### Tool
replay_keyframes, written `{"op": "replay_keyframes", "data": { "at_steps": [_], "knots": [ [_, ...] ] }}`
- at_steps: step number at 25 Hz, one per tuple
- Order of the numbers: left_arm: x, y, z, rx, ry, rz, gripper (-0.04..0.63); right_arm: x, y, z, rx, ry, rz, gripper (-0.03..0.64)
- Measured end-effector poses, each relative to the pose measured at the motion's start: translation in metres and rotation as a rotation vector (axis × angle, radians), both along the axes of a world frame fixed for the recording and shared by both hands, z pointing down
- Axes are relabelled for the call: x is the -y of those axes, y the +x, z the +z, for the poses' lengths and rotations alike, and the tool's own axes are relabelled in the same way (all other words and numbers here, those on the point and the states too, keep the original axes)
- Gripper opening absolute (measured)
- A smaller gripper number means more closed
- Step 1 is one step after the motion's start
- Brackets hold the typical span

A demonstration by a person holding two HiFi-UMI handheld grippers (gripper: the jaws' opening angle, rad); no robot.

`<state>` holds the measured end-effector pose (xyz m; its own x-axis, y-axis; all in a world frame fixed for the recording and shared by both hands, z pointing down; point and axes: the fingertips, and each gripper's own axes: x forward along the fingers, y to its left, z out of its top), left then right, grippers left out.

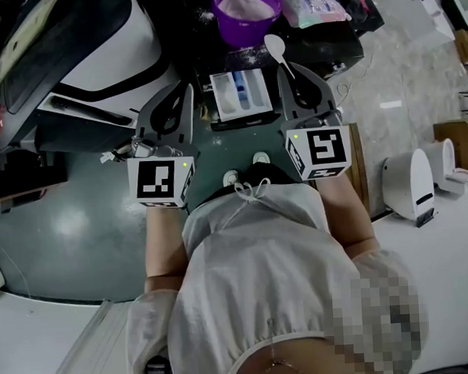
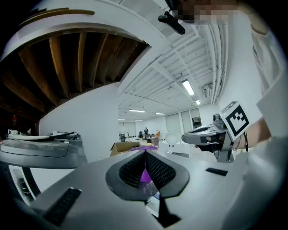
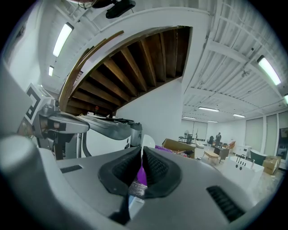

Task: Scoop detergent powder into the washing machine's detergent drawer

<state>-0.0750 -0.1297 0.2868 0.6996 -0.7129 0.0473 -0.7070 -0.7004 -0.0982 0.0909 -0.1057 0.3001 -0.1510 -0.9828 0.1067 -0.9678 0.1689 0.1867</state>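
Fingers: the left gripper (image 2: 145,156) has its jaws pressed together on nothing. The right gripper (image 3: 142,157) is clamped on the handle of a white spoon (image 1: 276,47), whose bowl pokes up just past the pads.
Detergent drawer (image 1: 241,94): white with a blue middle section. In the head view it sits just ahead of both grippers and between them, with the spoon bowl near its right corner.
Powder: pale, filling a purple bowl (image 1: 247,17) just beyond the drawer. White dust is scattered on the dark top around it.
Bag (image 1: 310,2): a patterned packet lying right of the bowl.
Washing machine (image 1: 94,49): white and black body, filling the upper left of the head view.
Surface: a dark, glossy floor (image 1: 71,222) underfoot catches a soft reflection. A paler marbled floor (image 1: 400,80) lies off to the right, where a white appliance (image 1: 410,185) stands.
Room: a large open hall with a white ceiling and strip lights (image 2: 188,87). Timber ribs (image 3: 135,58) run under a curved overhang, and a cardboard box (image 2: 123,147) and low furniture sit far back.
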Motion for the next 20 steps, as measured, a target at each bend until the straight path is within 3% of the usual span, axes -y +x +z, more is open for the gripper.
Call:
{"op": "replay_keyframes", "data": {
  "at_steps": [9, 20],
  "knots": [
    [0.06, 0.036, -0.005, 0.007, 0.01, -0.044, 0.022, 0.084, 0.037, 0.003, -0.046, -0.075, -0.068, 0.012],
    [0.125, 0.074, -0.006, 0.051, 0.027, -0.106, 0.022, 0.191, 0.069, 0.029, -0.193, -0.309, -0.233, 0.012]
  ]
}}
